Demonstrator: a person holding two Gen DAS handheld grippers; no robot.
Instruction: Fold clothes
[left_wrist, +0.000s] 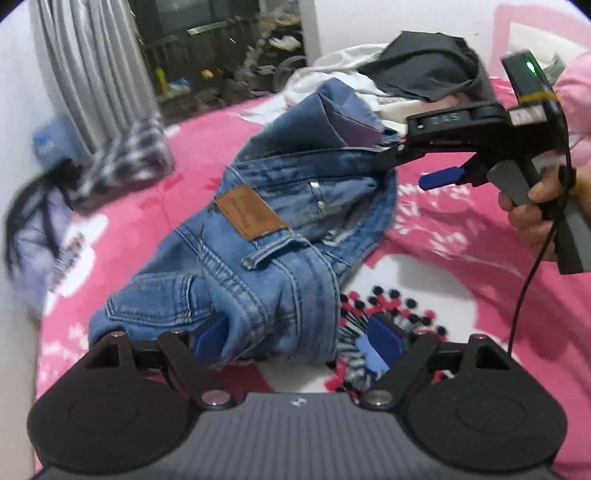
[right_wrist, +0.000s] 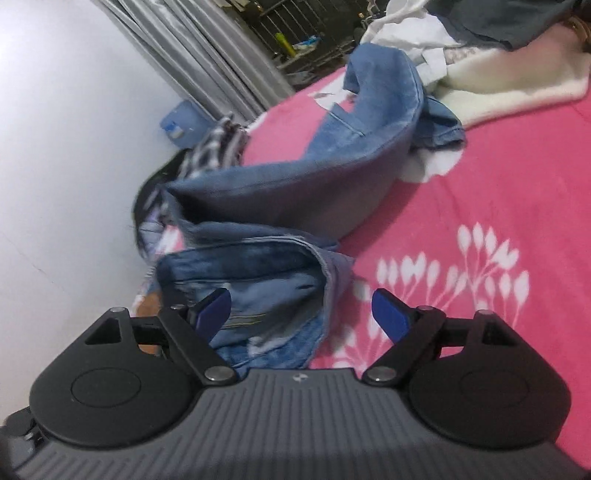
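Blue jeans (left_wrist: 273, 221) with a brown leather patch (left_wrist: 249, 212) lie crumpled on the pink bedsheet (left_wrist: 443, 236). My left gripper (left_wrist: 298, 339) is open at their near end, and a denim fold sits between its blue pads, close to the left one. In the left wrist view my right gripper (left_wrist: 417, 168) comes in from the right at the jeans' waistband, held by a hand (left_wrist: 535, 210). In the right wrist view the right gripper (right_wrist: 303, 312) is open, with the edge of the jeans (right_wrist: 295, 184) lying loose between its pads.
A pile of clothes with a black garment (left_wrist: 424, 70) and white garments (right_wrist: 498, 81) lies at the far side of the bed. A plaid cloth (left_wrist: 125, 155) hangs at the left bed edge beside the wall and grey curtain (left_wrist: 92, 74). A blue container (right_wrist: 181, 122) stands below.
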